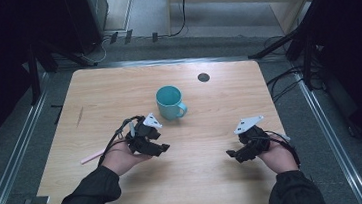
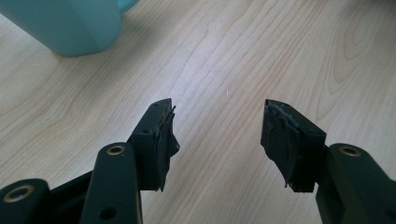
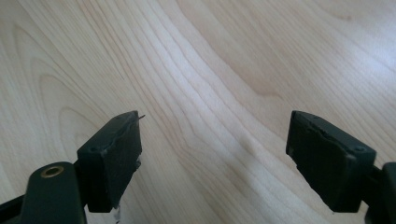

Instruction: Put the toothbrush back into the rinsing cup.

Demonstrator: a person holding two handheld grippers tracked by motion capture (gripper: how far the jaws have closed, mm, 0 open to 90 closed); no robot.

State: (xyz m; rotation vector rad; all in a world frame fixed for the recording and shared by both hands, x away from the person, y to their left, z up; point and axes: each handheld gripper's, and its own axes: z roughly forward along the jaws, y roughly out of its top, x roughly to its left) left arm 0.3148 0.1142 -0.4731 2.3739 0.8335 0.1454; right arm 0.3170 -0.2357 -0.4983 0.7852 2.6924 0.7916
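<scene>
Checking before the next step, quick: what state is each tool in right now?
Left tool: open, nothing between the jaws; teal mug stands apart ahead.
Right tool: open, nothing held, over bare table.

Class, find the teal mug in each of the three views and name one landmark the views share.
High view: teal mug stands upright mid-table, just beyond the left tool.
Left gripper view: mug at the top left corner, cut by the edge.
Right gripper view: not in it.
Shared landmark: the light wooden tabletop.

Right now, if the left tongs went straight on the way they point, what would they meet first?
Probably the bare table: the open left tongs tilt down at it, and the teal mug sits off to one side of their line.
</scene>
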